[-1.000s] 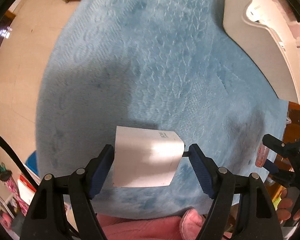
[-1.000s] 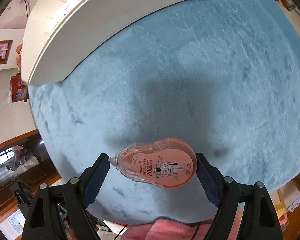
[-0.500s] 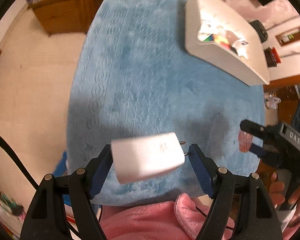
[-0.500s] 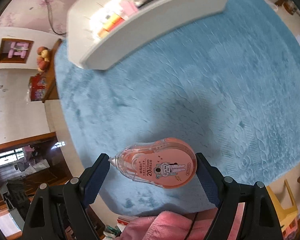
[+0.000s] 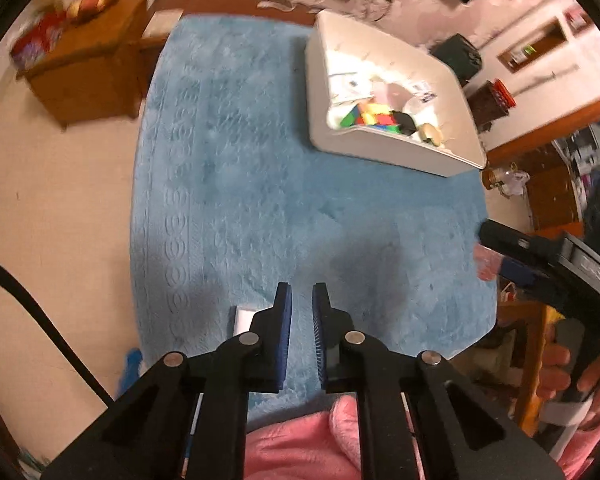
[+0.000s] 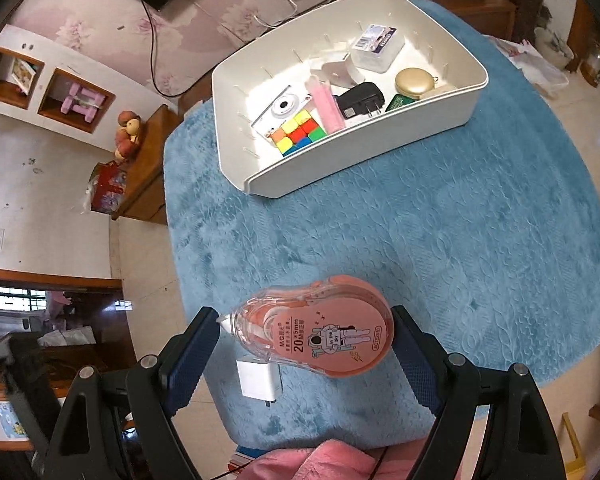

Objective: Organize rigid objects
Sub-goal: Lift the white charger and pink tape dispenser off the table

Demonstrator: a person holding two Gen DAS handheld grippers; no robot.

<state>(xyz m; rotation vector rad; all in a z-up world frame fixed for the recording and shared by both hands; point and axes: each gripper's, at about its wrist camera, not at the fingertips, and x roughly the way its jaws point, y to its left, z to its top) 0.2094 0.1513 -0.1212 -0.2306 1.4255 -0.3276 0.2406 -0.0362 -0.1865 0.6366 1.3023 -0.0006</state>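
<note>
My left gripper just snapped together, empty; boxy white charger lies on fluffy blue rug, seemingly dropped. My right gripper clamps glossy pink tape dispenser.

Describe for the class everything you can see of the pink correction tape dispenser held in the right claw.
The correction tape dispenser is a rounded, teardrop-shaped case of clear pink plastic with a white tip pointing left. Its flat face carries a pink label with an astronaut drawing and printed lettering. It lies sideways between the blue pads of the right claw, gripped end to end and held in the air above the blue rug. Only the pads touch it. Under it a white charger lies on the rug.
</note>
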